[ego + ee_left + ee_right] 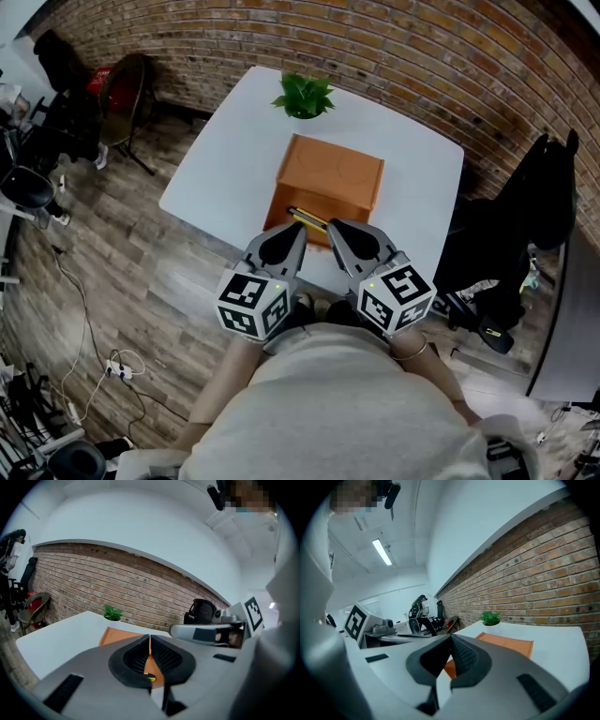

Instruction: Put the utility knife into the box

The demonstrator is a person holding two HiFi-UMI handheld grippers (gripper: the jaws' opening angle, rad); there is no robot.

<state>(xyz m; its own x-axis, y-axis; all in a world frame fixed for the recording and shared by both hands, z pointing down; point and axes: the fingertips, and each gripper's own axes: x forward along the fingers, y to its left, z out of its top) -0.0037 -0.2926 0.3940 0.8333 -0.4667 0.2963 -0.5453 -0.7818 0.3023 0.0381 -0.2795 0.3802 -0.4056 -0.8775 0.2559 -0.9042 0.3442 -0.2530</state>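
Note:
An orange box [330, 175] sits in the middle of a white table [220, 178]. A yellow and black utility knife [307, 220] lies at the box's near side; whether it rests inside or just against the box I cannot tell. My left gripper [296, 231] and right gripper [335, 230] hover side by side over the table's near edge, just short of the knife. Both are shut with nothing between the jaws. In the left gripper view the gripper [150, 638] points at the box [117, 636], and a sliver of the yellow knife [151, 678] shows below. The right gripper [451, 638] also faces the box [508, 645].
A small green potted plant [303, 95] stands at the table's far edge behind the box. A brick wall [412, 56] runs behind the table. A black chair with dark cloth [539, 202] stands at the right; chairs and gear [56, 103] stand at the left. Cables [112, 370] lie on the wood floor.

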